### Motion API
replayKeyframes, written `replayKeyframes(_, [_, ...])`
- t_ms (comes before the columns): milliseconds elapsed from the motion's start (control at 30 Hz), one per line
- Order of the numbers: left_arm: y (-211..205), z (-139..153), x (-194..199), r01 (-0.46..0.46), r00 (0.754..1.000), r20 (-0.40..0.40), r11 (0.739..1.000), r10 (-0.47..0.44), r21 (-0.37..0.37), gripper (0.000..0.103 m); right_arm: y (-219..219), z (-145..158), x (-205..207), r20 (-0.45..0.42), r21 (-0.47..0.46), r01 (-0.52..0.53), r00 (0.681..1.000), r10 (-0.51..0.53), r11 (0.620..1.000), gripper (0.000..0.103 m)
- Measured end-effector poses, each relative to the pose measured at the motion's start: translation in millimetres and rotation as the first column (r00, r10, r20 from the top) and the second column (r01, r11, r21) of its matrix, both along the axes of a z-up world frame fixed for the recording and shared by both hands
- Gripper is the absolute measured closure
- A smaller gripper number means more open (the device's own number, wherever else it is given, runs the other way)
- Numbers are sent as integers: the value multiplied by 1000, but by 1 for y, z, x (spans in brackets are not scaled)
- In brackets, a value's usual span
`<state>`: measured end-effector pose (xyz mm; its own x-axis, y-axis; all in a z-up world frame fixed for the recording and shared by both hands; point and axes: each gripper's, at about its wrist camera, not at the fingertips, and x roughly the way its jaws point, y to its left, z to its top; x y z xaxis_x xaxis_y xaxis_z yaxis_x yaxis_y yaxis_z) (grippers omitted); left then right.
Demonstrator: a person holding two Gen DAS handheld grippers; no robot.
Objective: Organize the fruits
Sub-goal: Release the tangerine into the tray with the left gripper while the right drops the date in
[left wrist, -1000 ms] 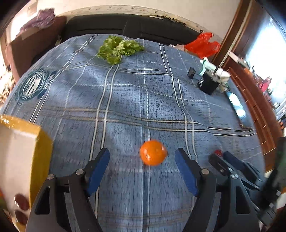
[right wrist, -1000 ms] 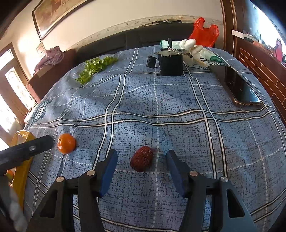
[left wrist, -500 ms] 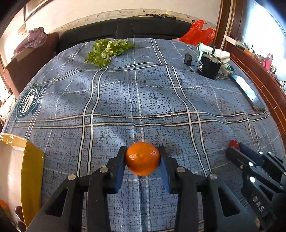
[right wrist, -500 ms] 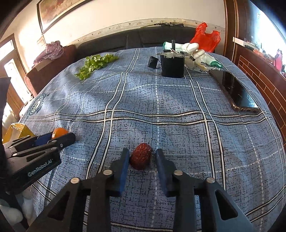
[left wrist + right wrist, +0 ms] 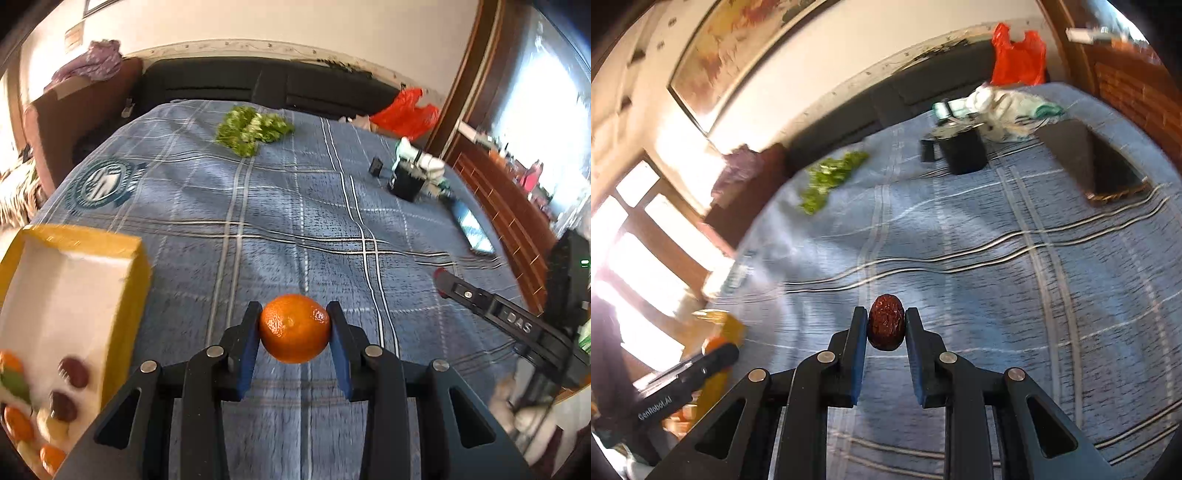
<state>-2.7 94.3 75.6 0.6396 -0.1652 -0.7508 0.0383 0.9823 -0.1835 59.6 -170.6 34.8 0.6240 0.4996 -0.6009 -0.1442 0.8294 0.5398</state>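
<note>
My left gripper [image 5: 294,317] is shut on an orange [image 5: 294,328] and holds it above the blue plaid cloth [image 5: 258,206]. My right gripper [image 5: 886,317] is shut on a dark red date [image 5: 885,322], also lifted off the cloth. A yellow box [image 5: 125,291] with a white inside stands at the left in the left wrist view; it holds several small oranges and dates [image 5: 74,371]. In the right wrist view the box [image 5: 733,325] shows at the lower left, with the left gripper [image 5: 716,354] in front of it. The right gripper [image 5: 448,282] shows at the right in the left wrist view.
Green lettuce [image 5: 253,127] lies at the far side of the cloth. A black cup [image 5: 962,153], a white glove [image 5: 1001,110] and a phone [image 5: 1093,162] lie at the far right. A red bag [image 5: 1015,55] sits by the dark sofa behind.
Both grippers closed on their fruits, the left on the orange and the right on the date, then lifted them off the cloth and swung left toward the yellow box.
</note>
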Motion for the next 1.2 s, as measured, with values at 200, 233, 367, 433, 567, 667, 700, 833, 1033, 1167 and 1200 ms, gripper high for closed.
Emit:
replayKeyframes(200, [35,21,-42,-70,996,47,997,72,-31,69,21,9,-10,31,-4,-53,998,53,999,81])
replayKeyframes(233, [44,24,-49,-93,994,61,995,95,-35,69,25,10,-12,35,-16,-59,998,59,998,81])
replayKeyframes(367, [80,30,-76,-181,979,98,984,180,-1,69,46,13,-21,44,-87,-76,996,80,993,81])
replayKeyframes(433, [101,32,-90,-220,970,105,975,219,3,69,57,18,-27,45,-98,-88,995,93,991,80])
replayKeyframes(567, [144,33,-114,-297,949,112,955,296,-3,68,89,34,-54,74,-112,-150,985,159,982,80])
replayKeyframes(667, [173,33,-129,-358,927,118,934,357,-9,68,121,46,-70,87,-130,-209,971,221,969,80])
replayKeyframes(700, [181,32,-133,-374,920,118,927,373,-14,68,137,50,-77,93,-139,-239,963,253,961,80])
replayKeyframes(833, [211,27,-147,-427,897,121,904,426,-17,68,186,56,-97,98,-177,-333,931,353,926,80])
replayKeyframes(1033, [239,11,-156,-456,885,81,888,459,-56,68,254,49,-118,73,-237,-444,879,471,864,79])
replayKeyframes(1167, [243,2,-154,-451,889,59,890,455,-68,68,286,39,-120,42,-255,-490,856,515,834,79])
replayKeyframes(1200, [243,0,-151,-448,890,55,891,452,-70,68,293,36,-120,34,-259,-500,850,525,826,79])
